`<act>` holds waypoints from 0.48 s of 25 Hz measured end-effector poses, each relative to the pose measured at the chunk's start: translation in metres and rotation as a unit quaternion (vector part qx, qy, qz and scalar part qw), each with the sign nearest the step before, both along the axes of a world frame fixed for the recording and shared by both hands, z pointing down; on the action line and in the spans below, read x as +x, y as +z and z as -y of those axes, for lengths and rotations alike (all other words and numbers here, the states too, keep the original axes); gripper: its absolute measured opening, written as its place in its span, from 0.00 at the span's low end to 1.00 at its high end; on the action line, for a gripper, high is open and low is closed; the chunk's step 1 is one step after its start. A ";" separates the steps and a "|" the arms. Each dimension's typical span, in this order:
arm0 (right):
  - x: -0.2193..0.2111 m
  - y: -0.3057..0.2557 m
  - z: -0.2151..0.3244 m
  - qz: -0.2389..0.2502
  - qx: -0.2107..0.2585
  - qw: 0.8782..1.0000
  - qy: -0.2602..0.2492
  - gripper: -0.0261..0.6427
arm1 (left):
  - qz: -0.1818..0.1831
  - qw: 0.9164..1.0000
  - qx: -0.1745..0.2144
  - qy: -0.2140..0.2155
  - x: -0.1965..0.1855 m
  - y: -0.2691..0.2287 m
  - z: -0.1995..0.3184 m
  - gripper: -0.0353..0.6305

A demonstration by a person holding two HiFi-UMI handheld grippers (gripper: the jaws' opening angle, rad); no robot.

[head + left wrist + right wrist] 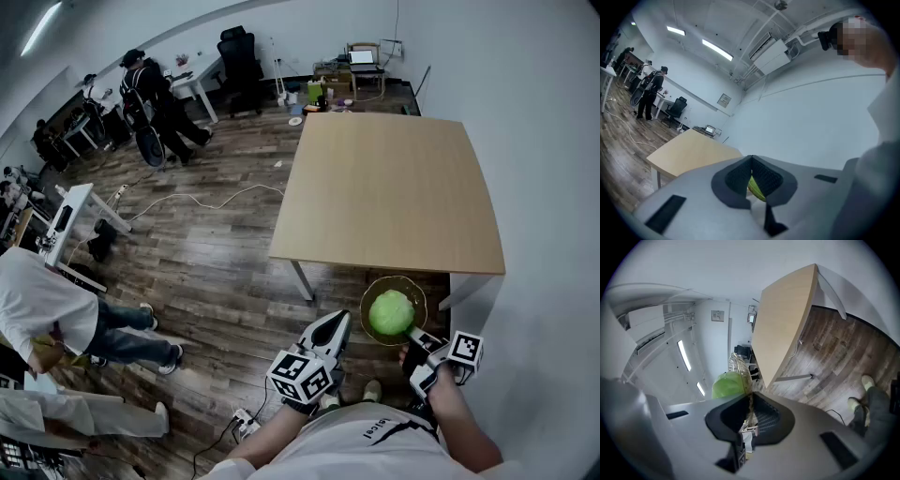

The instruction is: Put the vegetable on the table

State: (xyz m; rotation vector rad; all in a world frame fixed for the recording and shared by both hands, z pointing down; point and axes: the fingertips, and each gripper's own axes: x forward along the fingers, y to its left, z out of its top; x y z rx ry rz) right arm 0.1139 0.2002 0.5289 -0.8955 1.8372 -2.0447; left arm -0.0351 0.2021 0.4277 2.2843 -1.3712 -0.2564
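"Vegetable [391,312], where is it?"
"In the bowl [395,278], bottom middle, just below the table [389,187] edge. The right tongs [410,336] pinch the bowl's rim. The left tongs [342,319] are closed on nothing."

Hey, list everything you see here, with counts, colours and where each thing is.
table: one, light wood, right of centre
bowl: one, clear amber, in the air before the table's near edge
vegetable: one, green, in the bowl
office chair: one, black, far end
laptop: one, screen lit, far end
cable: one, white, left of the table
people: several, left side
left gripper: one, grey, jaws together, nothing held
right gripper: one, grey, jaws shut on the bowl's rim
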 end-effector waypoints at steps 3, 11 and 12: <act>0.004 0.002 -0.002 -0.001 0.000 1.000 -0.002 0.09 | -0.002 1.000 -0.002 0.000 0.005 0.002 -0.003 0.07; 0.012 0.001 0.001 0.008 -0.003 1.000 -0.005 0.09 | -0.001 1.000 -0.006 -0.001 0.015 0.002 0.000 0.07; 0.013 0.001 0.000 0.010 -0.004 1.000 -0.005 0.09 | -0.001 1.000 -0.007 -0.002 0.015 0.003 -0.001 0.07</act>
